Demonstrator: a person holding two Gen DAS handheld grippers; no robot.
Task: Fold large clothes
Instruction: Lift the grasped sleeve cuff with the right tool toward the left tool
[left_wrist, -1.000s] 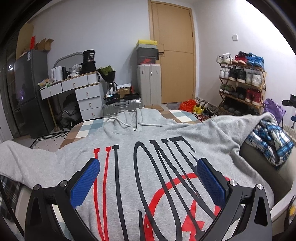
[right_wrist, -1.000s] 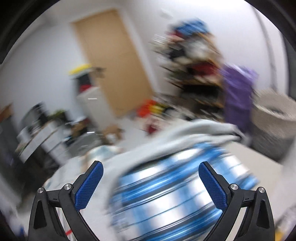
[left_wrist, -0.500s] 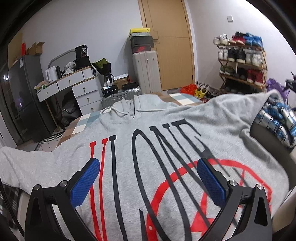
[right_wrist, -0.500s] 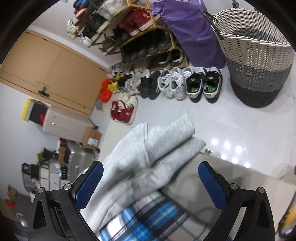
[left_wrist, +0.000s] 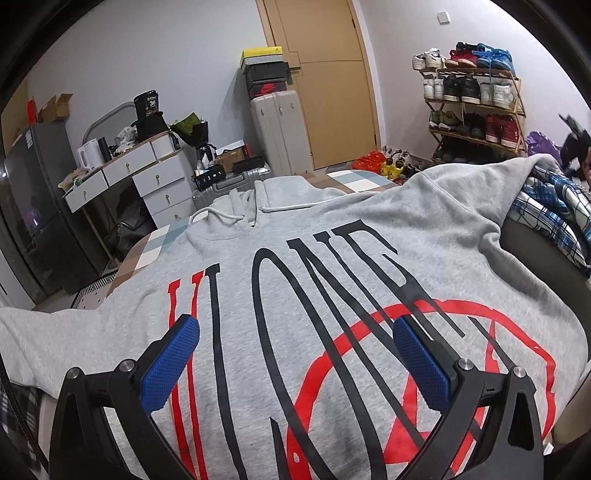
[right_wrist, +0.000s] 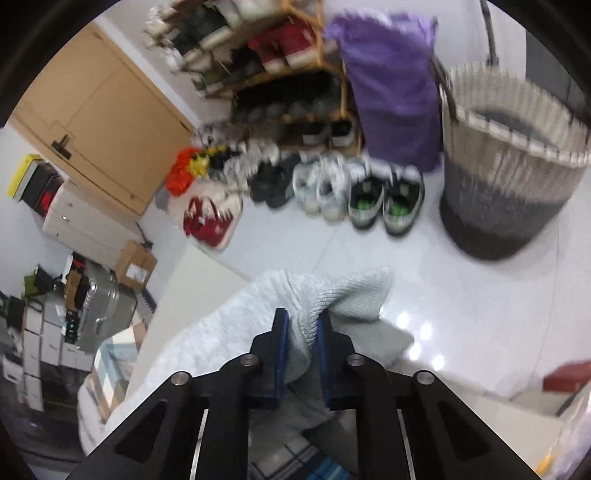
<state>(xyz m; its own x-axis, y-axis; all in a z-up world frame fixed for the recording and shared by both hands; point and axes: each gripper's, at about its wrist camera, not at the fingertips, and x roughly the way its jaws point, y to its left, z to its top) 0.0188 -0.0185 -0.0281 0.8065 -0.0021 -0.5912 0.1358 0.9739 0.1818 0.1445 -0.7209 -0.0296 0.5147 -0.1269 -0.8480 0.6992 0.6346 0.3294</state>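
A grey hoodie (left_wrist: 332, 266) with black letters and a red circle print lies flat, front up, hood at the far end. My left gripper (left_wrist: 295, 354) hovers open above its lower middle, holding nothing. In the right wrist view my right gripper (right_wrist: 301, 332) is shut on the ribbed cuff of the hoodie's sleeve (right_wrist: 332, 295), held over the floor at the bed's edge. The right gripper also shows at the far right of the left wrist view (left_wrist: 574, 144).
A blue plaid garment (left_wrist: 554, 199) lies at the right of the hoodie. A woven laundry basket (right_wrist: 509, 177), a purple bag (right_wrist: 391, 81), a shoe rack (left_wrist: 472, 99) and several shoes stand on the floor. Drawers (left_wrist: 147, 177) and suitcases (left_wrist: 280, 129) stand beyond.
My right gripper has closed from wide open onto the grey sleeve cuff. My left gripper stays open and has shifted slightly over the hoodie.
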